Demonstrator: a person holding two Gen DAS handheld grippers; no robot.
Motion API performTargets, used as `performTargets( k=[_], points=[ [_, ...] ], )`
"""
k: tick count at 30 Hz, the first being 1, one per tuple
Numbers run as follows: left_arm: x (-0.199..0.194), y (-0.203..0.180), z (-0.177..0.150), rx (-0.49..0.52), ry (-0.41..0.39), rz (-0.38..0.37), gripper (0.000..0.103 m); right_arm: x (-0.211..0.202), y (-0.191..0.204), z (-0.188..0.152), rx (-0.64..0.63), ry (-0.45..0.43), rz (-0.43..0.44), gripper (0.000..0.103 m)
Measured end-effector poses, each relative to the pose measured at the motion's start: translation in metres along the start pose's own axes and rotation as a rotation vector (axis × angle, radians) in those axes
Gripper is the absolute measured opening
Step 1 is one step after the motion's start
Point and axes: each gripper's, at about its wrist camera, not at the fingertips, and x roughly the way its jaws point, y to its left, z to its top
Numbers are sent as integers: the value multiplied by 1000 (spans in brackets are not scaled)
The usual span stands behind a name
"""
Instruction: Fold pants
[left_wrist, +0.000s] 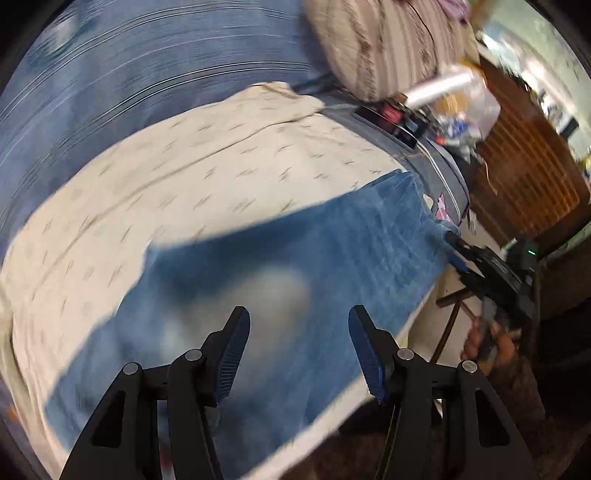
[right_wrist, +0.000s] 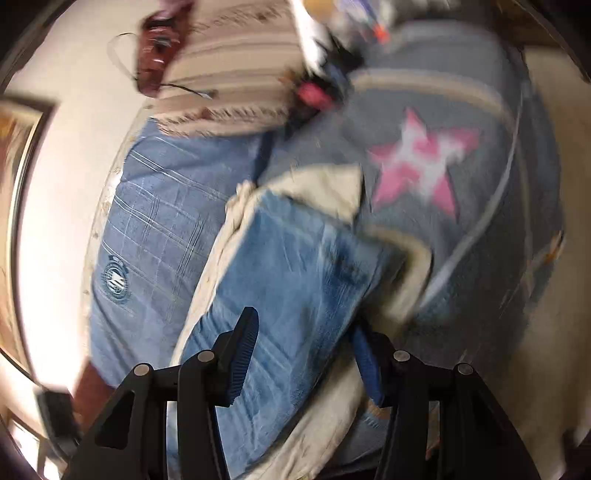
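1. Pants (left_wrist: 295, 266), blue denim, lie as a folded band on a cream patterned cloth (left_wrist: 184, 166) spread over a bed. In the left wrist view they stretch from under the fingers out ahead and to the right.

2. Left gripper (left_wrist: 299, 354) hangs above the denim with its fingers (left_wrist: 232, 354) spread, nothing between them and no cloth touched (the picture is streaked with blur, so fine detail is lost).

3. Right gripper (right_wrist: 303, 358) sits low at the near end of the pants (right_wrist: 295, 266). Its fingers (right_wrist: 242, 354) stand apart with denim lying between them; the pads do not seem to press on it, though the right finger is partly hidden by a fold.

4. Judging by this, one fold looks finished and let go, and the step in hand is getting ready for the next fold.

5. The next move probably calls for both grippers to pinch the same end of the band, one at each corner, and carry it over the other end.

6. Ahead of the right fingers lies a grey blanket with a pink star (right_wrist: 424, 162), touching the cream cloth and close enough to get caught up.

7. Beyond the left fingers, to the right, a striped pillow (left_wrist: 388, 48) and a clutter of small objects (left_wrist: 399, 114) crowd the bed's edge; the right gripper (left_wrist: 491, 269) shows there too.

8. A blue checked sheet (right_wrist: 155, 221) lies left of the right fingers.
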Motion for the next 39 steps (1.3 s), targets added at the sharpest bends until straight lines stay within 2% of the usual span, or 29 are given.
performTargets(
  k=[2,6,8,10,11,14,17,20,22,25,27,31,34,35,36,37,38,39],
  points=[
    [24,-16,27,33,30,-12,56,-5,2,7,-10,-23,0,59],
    [87,-54,82,99,92,-15,55,13,-12,6,88,72,-23,59],
    [113,-73,106,132,108,-34,55,22,-6,-5,65,120,21,59],
    [133,-85,122,163,114,-51,56,22,4,-10,13,103,84,59],
    [143,-91,131,179,117,-54,56,22,6,-10,-16,80,78,58],
    [181,-108,151,204,147,-75,56,30,-1,-7,-14,103,90,59],
    [222,-121,170,239,167,-50,56,29,-4,-7,-21,99,123,61],
    [249,-127,180,241,194,-89,56,29,-5,-7,-29,94,138,62],
    [265,-131,180,284,243,-127,56,27,-9,-8,-21,92,155,64],
    [285,-142,174,392,274,-111,56,25,-12,-8,-13,90,178,66],
    [293,-149,170,447,260,-84,56,25,-13,-7,-14,88,190,68],
    [309,-160,175,462,224,-65,66,23,-13,-9,-15,78,209,69],
    [317,-169,173,468,204,-54,79,22,-16,-10,2,71,222,69],
    [320,-174,169,490,197,-54,79,21,-16,-10,9,70,224,69],
    [315,-177,164,510,192,-66,77,21,-16,-10,12,70,223,69],
    [312,-180,159,530,188,-80,65,21,-15,-9,10,72,217,66],
    [306,-183,153,551,181,-95,47,21,-14,-8,9,71,205,57],
    [301,-184,150,556,171,-90,42,21,-13,-7,11,68,192,50]
  ],
)
